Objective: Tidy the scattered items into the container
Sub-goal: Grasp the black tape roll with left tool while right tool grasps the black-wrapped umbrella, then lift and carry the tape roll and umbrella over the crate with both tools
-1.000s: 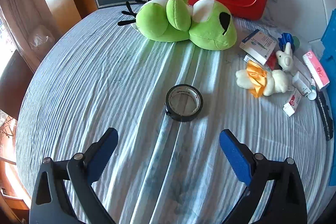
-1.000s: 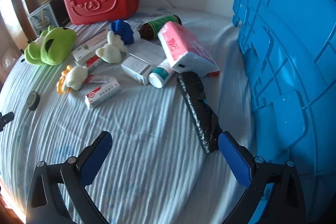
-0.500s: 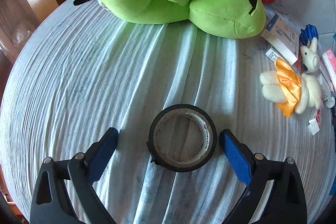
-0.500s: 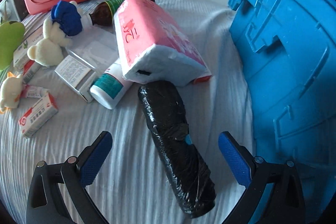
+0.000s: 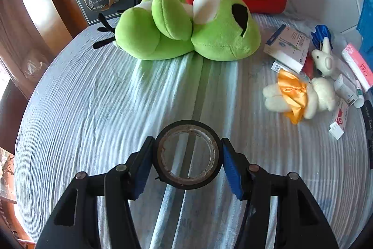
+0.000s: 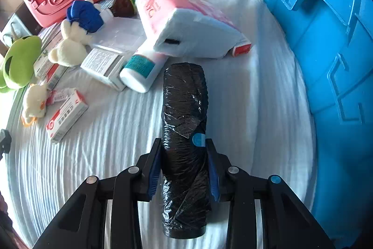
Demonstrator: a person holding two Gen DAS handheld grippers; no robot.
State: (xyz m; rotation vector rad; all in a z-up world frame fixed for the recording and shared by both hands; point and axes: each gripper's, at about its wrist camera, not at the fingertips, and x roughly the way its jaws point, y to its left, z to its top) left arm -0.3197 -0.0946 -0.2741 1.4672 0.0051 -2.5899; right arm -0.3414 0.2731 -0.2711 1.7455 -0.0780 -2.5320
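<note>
Closing just now on their picks, the left gripper (image 5: 188, 163) is pinching the tape roll (image 5: 187, 154) and the right gripper (image 6: 184, 166) the black roll (image 6: 185, 146) — both seemingly just off the bedsheet (image 5: 93, 109) — lifting into the blue crate (image 6: 326, 62) is coming next.

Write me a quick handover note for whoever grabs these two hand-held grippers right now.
Left hand-held gripper: jaws have just been closing, pads now on the black tape roll, which sits on the bedcover.
Right hand-held gripper: jaws have just been closing, now clamped on the black wrapped roll, beside the blue container.
Done: both items gripped; no item seen going into the container.
Left: lift both in, then the green plush, small plush toys, medicine boxes, white bottle and pink tissue pack.
</note>
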